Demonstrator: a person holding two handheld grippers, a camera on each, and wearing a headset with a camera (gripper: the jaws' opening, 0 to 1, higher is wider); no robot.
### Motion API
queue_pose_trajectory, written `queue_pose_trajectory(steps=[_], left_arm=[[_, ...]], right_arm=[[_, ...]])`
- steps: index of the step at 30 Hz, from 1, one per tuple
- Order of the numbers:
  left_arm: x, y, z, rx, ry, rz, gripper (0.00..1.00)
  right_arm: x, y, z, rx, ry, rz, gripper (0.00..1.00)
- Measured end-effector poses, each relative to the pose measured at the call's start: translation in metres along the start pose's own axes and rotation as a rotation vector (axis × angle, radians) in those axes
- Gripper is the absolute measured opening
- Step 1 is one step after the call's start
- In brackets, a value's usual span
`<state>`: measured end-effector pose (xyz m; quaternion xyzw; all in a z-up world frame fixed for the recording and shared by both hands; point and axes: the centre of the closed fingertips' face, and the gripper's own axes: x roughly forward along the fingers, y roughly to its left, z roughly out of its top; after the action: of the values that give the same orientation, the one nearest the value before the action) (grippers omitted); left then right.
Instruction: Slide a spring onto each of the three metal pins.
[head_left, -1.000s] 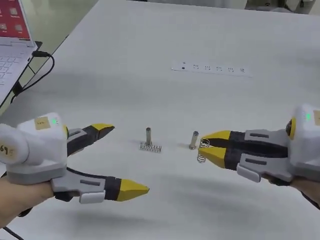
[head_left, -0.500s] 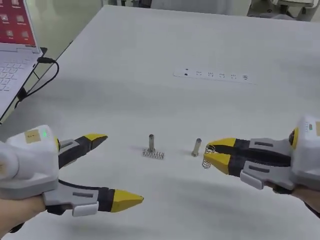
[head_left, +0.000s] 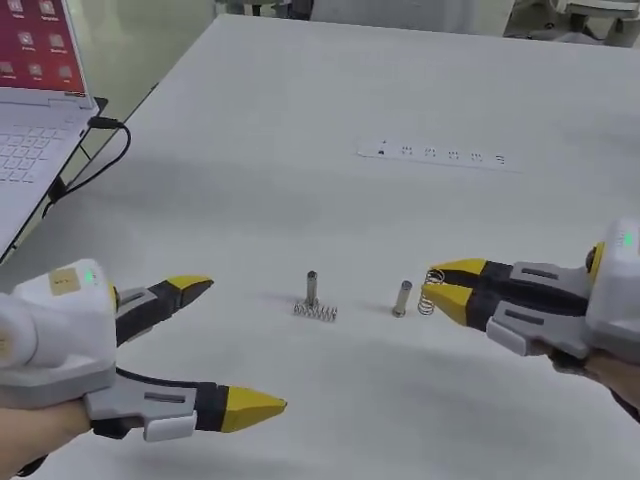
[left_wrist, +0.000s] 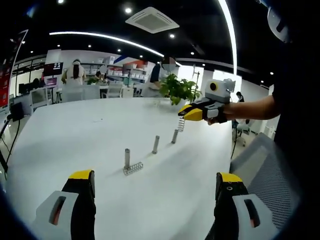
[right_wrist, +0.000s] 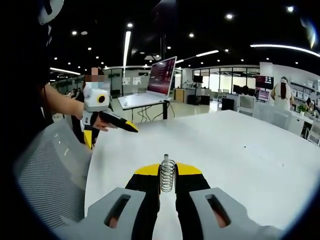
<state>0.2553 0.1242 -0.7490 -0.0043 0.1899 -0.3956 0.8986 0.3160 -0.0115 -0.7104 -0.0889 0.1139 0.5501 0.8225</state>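
Two short metal pins (head_left: 312, 287) (head_left: 402, 298) stand upright mid-table. In the left gripper view there are three pins (left_wrist: 127, 158) (left_wrist: 156, 144) (left_wrist: 174, 136) in a row. A loose spring (head_left: 315, 312) (left_wrist: 133, 168) lies at the foot of the left pin. My right gripper (head_left: 438, 287) is shut on a second spring (head_left: 430, 291) (right_wrist: 167, 175), held upright just right of the right-hand pin. A pin top (right_wrist: 166, 157) peeks out behind that spring. My left gripper (head_left: 225, 345) (left_wrist: 155, 176) hovers wide open at the near left, holding nothing.
A white power strip (head_left: 430, 155) lies farther back on the white table (head_left: 300, 120). An open laptop (head_left: 30, 100) with a black cable (head_left: 95, 160) sits at the left edge. A mesh chair (right_wrist: 55, 170) stands close by.
My right gripper has risen a little with its spring and sits slightly farther right of the pin. The left gripper stays open. The head camera has shifted.
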Motion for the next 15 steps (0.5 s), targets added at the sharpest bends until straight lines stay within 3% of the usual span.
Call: queue_pose_trajectory(steps=[15], left_arm=[[-0.002,0.002,-0.002,-0.003,0.004,0.014,0.98]], right_arm=[[0.018,-0.027,-0.004,0.005,0.006,-0.039,0.08]])
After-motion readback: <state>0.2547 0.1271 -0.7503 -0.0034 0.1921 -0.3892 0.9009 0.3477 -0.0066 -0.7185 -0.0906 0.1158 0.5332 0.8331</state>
